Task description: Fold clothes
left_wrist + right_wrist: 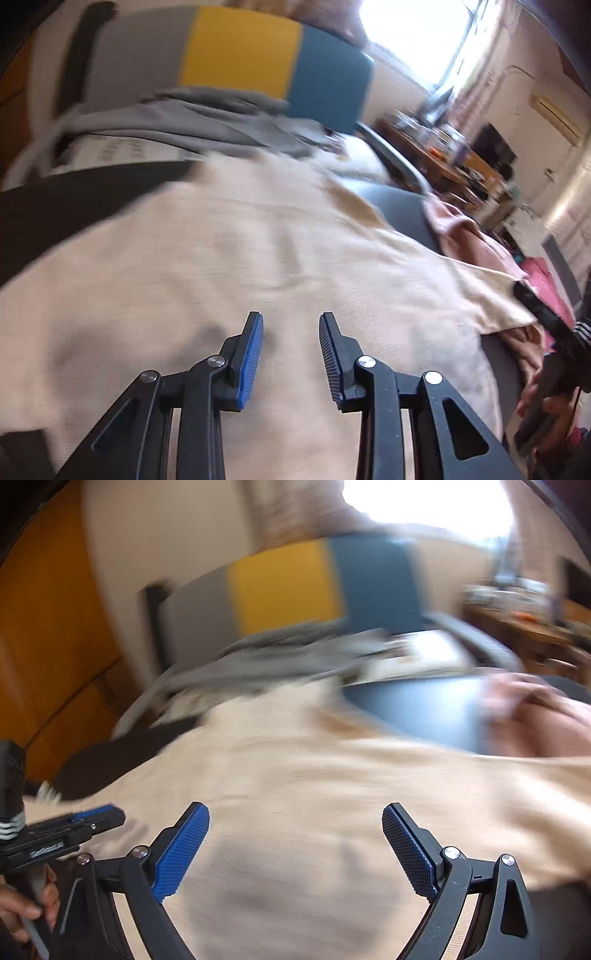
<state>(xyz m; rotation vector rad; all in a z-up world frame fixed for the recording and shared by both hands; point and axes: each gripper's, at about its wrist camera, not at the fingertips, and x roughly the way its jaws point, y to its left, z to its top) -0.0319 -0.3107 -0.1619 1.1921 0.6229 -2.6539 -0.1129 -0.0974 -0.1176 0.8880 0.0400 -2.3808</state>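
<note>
Across the middle of both views, a cream garment [258, 258] [314, 775] is seen spread flat over a dark surface [55, 214], which cannot be identified with certainty. Behind it, a grey garment [177, 122] [251, 661] is seen lying crumpled against a panel [236, 51] [288, 583] striped grey, yellow and blue.

Only from the left wrist are a pink cloth [476, 236] beside the cream garment's far edge, a cluttered desk [443, 158] and a bright window [413, 33] shown sharply; the right hand-held gripper [532, 295] is glimpsed at the right edge, reaching to the garment's corner. Only from the right wrist is an orange wooden door [48, 627] shown, and the left hand-held gripper [96, 818] is seen from the side at the left edge, low over the cloth, with the left hand [26, 904] wrapped round its handle. That view is heavily blurred.

The left hand-held gripper [291, 325] is held with a modest gap between its blue-padded fingers [251, 358], nothing being clamped; whether the cloth is touched cannot be told. The right hand-held gripper [295, 814] is spread wide above the cream garment, and nothing is held.
</note>
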